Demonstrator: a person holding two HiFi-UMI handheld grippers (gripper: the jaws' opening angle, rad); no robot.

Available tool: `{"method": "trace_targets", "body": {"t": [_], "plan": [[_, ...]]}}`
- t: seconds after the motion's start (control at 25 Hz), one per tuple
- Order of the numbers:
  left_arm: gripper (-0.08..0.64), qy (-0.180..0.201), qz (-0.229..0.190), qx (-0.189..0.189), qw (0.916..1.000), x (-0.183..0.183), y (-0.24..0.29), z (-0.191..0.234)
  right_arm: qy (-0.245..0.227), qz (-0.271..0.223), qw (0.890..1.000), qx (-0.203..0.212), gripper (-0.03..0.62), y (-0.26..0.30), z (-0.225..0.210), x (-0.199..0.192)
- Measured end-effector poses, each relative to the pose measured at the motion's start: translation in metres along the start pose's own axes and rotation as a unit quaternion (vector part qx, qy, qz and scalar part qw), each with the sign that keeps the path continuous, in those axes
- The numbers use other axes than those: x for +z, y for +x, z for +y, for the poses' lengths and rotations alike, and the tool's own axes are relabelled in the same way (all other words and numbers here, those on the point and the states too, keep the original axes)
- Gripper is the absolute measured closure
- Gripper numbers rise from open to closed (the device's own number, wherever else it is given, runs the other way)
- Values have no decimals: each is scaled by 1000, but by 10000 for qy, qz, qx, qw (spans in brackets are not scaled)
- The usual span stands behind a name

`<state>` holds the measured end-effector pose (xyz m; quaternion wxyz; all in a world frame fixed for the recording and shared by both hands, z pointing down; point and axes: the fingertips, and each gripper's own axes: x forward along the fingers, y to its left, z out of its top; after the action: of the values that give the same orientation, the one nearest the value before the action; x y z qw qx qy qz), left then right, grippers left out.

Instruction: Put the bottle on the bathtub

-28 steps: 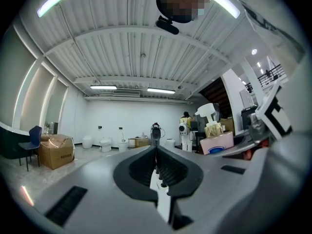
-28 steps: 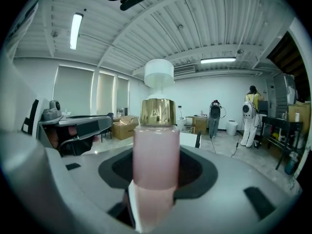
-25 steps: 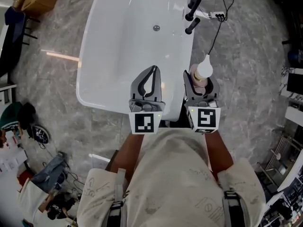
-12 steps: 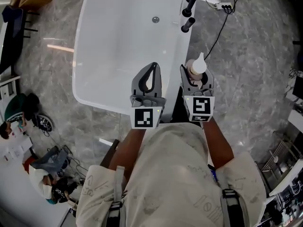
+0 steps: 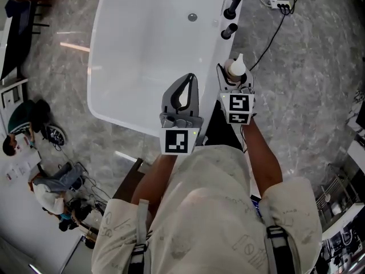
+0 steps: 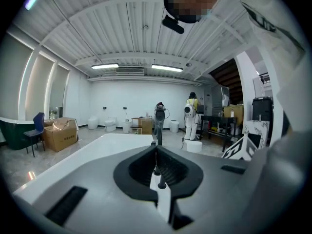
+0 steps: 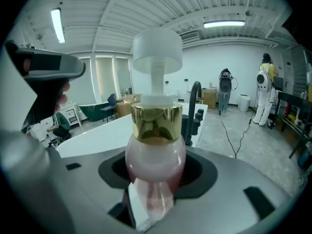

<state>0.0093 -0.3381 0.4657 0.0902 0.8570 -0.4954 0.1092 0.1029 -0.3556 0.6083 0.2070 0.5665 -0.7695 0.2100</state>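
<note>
The white bathtub (image 5: pixel 131 44) fills the head view from 10 to 12 o'clock of the operator; its right rim (image 5: pixel 223 53) runs toward 12 o'clock and carries the dark tap fittings (image 5: pixel 230 11) at the far end. The left gripper (image 5: pixel 186 84) hangs over the near end of the basin; its jaws are fully together with nothing between them. The right gripper (image 5: pixel 234 80), at 3 o'clock of the left, is over the right rim; its jaws stand fairly wide and clamp the round pink body of the bottle (image 5: pixel 236 67). The bottle is upright, gold collar and white pump head on top, at 6 o'clock of the tap fittings; whether its base touches the rim cannot be told.

Step in hand, as judged: setting down on the rim. Procedure: hold the bottle vertical; centre its base on the flat of the rim, clear of both edges; descend slowly until the base bears fully; only then release; withdraw toward 6 o'clock so the pads do not drag the rounded body.
</note>
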Motion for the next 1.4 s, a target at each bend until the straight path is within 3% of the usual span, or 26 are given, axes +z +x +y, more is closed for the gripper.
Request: {"method": "trace_targets", "body": {"t": [0.28,0.56,0.8,1.0,1.08,1.16,1.4], "plan": [[555,-19,83,41,10000,-2,12,3,-91,88,9999,21,396,42,-9,2],[555,20,152,-18,9999,-7,16,2,-404,9,9990,-215,396,70,-17,7],[555,0,202,-74,9998,-12,18,0,-399,143,9988,-240,396,77,-15,-11],[555,14,202,-97,9997,-8,15,0,-624,-84,9977,-232,393,75,-10,-11],[555,17,199,-90,9998,-7,13,0,-679,-117,9974,-204,388,75,-8,-12],[555,23,207,-90,9997,-8,11,0,-638,-108,9978,-164,340,75,-8,-14],[555,12,221,-118,9997,-10,9,-1,-591,-8,9982,-84,324,76,-8,-19]]}}
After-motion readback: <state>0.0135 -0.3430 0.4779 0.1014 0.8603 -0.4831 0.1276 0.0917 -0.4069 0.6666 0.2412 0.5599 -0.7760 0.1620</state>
